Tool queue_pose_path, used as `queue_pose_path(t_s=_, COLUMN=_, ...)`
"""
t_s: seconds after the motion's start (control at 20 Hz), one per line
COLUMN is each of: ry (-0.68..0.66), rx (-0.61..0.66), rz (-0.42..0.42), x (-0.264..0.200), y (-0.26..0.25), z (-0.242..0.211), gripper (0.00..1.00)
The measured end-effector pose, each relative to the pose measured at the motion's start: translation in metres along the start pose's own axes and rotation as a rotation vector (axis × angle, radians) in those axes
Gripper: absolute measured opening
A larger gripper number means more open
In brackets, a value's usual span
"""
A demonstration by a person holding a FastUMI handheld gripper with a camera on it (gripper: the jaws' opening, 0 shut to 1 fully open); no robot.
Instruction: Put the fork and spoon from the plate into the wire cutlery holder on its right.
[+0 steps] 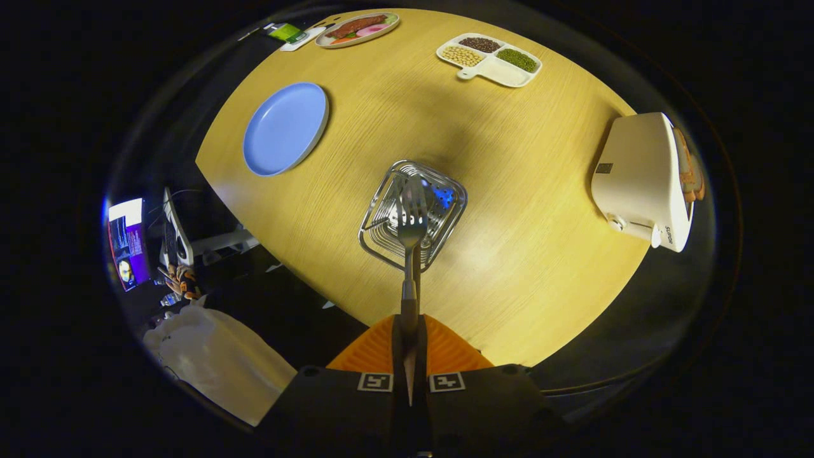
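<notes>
Over the wire holder [413,214], tool [410,331] clamping fork [411,219] (open tabletop [509,191] around)

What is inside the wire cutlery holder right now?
A spoon seems to stand in the wire cutlery holder; the fork, clamped in the gripper, hangs over it, covering part of the inside.

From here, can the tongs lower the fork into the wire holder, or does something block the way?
Probably yes. The tongs are shut on the fork, whose prongs hang over the open top of the wire holder. Nothing lies between them; the blue plate and the toaster stand well aside.
</notes>
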State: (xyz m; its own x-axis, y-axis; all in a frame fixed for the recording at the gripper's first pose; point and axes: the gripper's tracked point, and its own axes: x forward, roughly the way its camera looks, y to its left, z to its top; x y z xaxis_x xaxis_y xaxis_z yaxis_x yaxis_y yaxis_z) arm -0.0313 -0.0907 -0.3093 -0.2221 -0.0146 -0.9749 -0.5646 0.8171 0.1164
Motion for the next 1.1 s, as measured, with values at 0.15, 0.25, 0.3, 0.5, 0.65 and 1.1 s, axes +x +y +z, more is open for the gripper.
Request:
queue_pose_path(t_s=0.15, ry=0.005, rx=0.026, rz=0.024, x=0.001, y=0.0, z=0.009, gripper=0.07)
queue_pose_path(t_s=0.25, ry=-0.01, rx=0.061, rz=0.051, x=-0.003, y=0.004, z=0.015, gripper=0.11)
queue_pose_path(t_s=0.3, ry=-0.022, rx=0.077, rz=0.064, x=-0.006, y=0.005, z=0.02, gripper=0.13)
queue_pose_path(t_s=0.5, ry=-0.107, rx=0.108, rz=0.081, x=-0.019, y=0.006, z=0.035, gripper=0.44)
queue_pose_path(t_s=0.65, ry=-0.198, rx=0.139, rz=0.109, x=-0.036, y=0.014, z=0.042, gripper=0.68)
queue_pose_path(t_s=1.1, ry=-0.617, rx=0.269, rz=0.103, x=-0.101, y=0.028, z=0.056, gripper=0.99)
